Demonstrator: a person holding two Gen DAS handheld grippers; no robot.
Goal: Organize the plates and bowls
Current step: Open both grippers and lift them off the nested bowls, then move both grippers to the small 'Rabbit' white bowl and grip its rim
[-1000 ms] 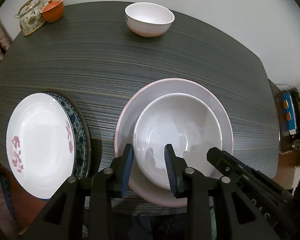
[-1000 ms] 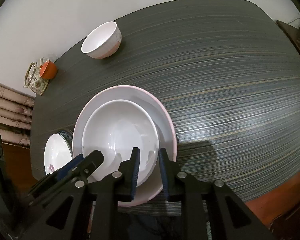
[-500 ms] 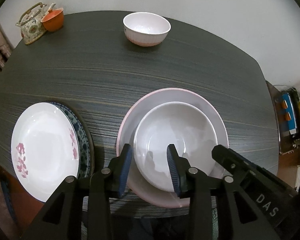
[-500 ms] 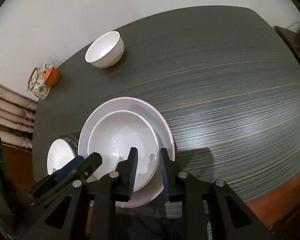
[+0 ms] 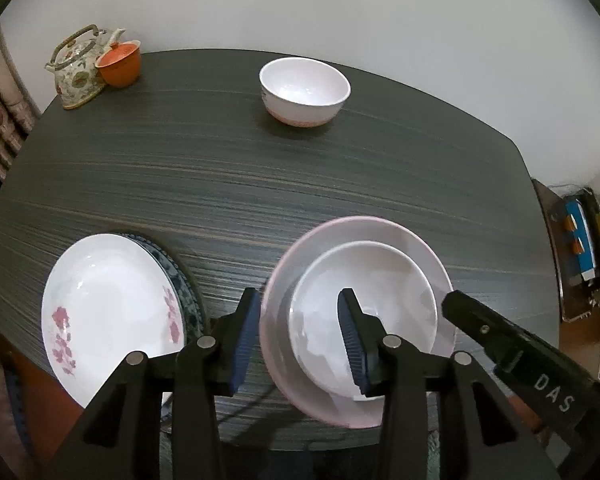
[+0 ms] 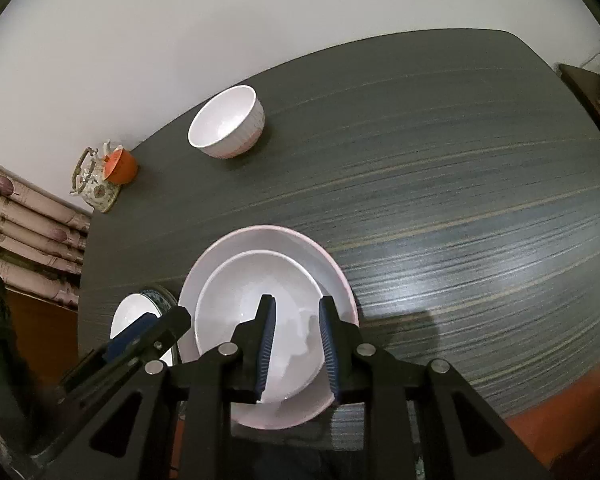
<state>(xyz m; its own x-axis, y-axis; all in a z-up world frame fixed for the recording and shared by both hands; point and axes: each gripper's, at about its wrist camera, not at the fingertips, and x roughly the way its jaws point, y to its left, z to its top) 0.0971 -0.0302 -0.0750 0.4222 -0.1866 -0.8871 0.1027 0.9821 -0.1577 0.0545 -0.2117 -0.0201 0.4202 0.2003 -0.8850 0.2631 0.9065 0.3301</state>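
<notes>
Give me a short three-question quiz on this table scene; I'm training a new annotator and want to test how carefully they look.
1. True or false: the white bowl sits inside the pink plate.
2. Which lies on the blue-patterned plate? A) the floral plate B) a spoon C) the orange cup
3. What stands next to the orange cup at the table's far corner?

Key:
1. True
2. A
3. The teapot
</notes>
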